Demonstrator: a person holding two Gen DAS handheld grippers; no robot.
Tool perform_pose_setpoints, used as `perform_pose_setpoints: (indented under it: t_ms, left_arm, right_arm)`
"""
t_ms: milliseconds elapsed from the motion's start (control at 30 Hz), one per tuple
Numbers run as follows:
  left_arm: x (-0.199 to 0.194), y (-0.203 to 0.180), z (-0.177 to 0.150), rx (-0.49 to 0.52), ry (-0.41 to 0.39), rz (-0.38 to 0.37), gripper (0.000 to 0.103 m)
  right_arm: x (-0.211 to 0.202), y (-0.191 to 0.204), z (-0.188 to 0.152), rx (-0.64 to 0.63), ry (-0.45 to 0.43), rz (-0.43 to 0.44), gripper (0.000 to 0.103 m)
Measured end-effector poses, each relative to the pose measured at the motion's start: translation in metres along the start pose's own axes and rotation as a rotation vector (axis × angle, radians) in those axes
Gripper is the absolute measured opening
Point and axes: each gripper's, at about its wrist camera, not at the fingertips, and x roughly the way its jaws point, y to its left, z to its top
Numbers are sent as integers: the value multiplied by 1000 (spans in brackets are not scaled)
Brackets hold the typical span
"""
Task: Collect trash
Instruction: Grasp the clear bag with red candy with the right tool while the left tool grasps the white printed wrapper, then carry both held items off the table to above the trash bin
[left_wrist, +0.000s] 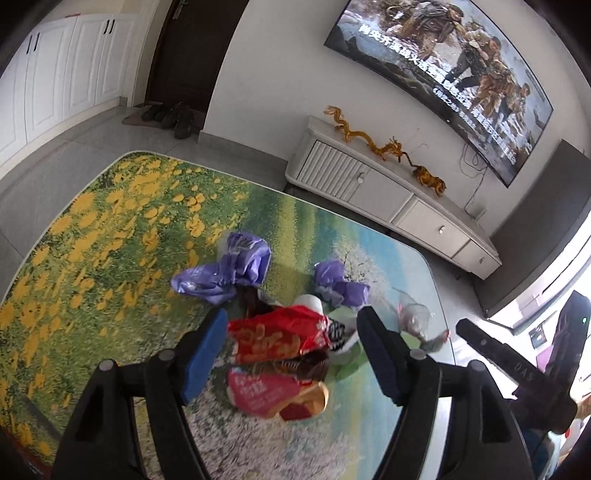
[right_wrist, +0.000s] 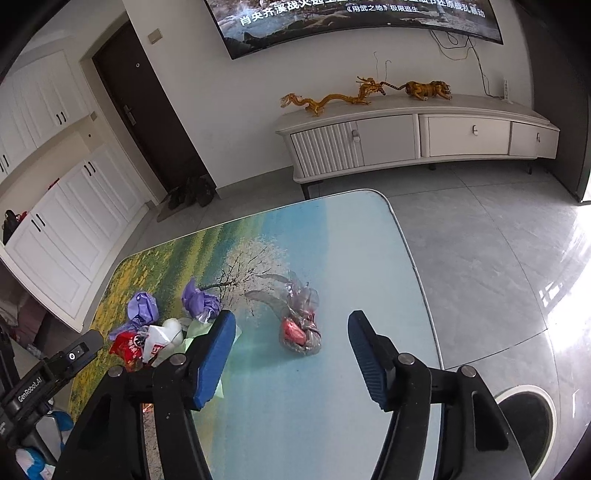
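Observation:
In the left wrist view my left gripper is open above a heap of trash on the table: a red snack wrapper, a pink and gold packet and two crumpled purple bags. In the right wrist view my right gripper is open, with a clear plastic bag holding something red between its fingers, lying on the table. The heap shows at the left there, with the red wrapper, a white wrapper and the purple bags.
The table has a printed landscape top with its right edge near my right gripper. A round bin stands on the floor at the lower right. A white TV cabinet with ornaments stands against the far wall.

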Motion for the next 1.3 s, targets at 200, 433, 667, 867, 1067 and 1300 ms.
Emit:
perform_pose_setpoints:
  t_ms: [200,433,667,867,1067,1300]
  left_arm:
    - [33,4,3,-20,47,72,72]
    - [48,19,-6,-62,102,25,70]
    - [45,20,-22,-53,141,-44,42]
    - [34,18,-34,-37,152,-90,25]
    - [20,16,-38,-7,128,-123,15]
    - [-6,11,-29,6,62,-162,11]
  right_arm:
    - [40,-3,4,-18,55,-32,62]
    - [54,-14,-11,11,105,-8,28]
    - [32,-20,-27,26,91,-4,17]
    - [12,-17,-43,29,84,1,16]
    - [-7,-11,-59,25,77,3,16]
    - [-32,-8,-66,35,43,5,16]
